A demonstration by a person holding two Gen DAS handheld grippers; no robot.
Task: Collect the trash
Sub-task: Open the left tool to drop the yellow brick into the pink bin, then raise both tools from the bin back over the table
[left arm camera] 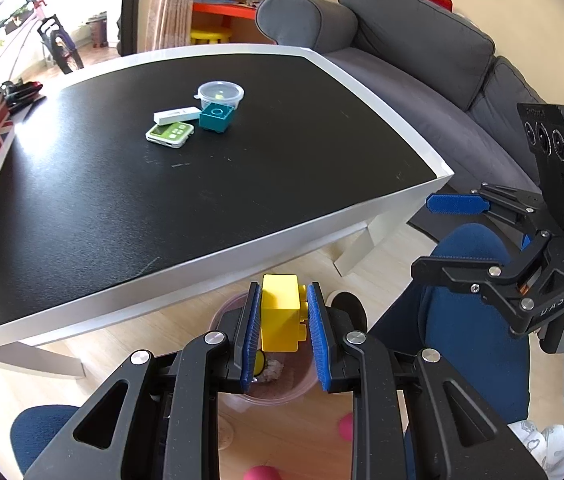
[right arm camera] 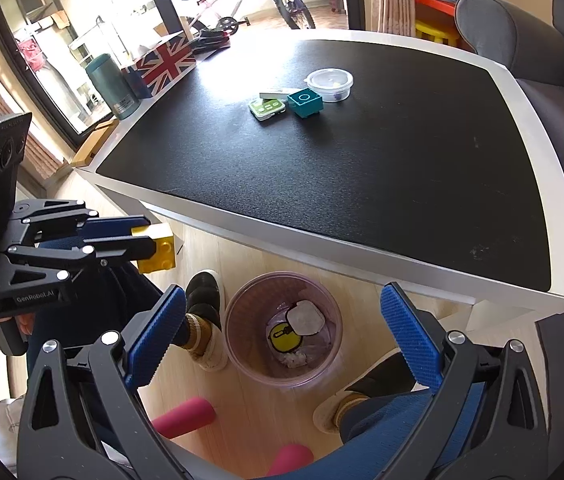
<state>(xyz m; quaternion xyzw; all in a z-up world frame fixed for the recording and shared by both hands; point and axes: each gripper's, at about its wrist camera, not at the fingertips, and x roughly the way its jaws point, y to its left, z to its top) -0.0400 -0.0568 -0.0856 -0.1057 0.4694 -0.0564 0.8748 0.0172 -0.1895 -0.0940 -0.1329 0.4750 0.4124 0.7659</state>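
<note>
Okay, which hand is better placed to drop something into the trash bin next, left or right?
Left. The left gripper already grips the yellow block over the pink bin on the floor. The right gripper hangs open and holds nothing.

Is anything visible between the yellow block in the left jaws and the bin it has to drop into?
Nothing visible. The left gripper holds the yellow block over the open pink bin on the floor beside the table.
</note>
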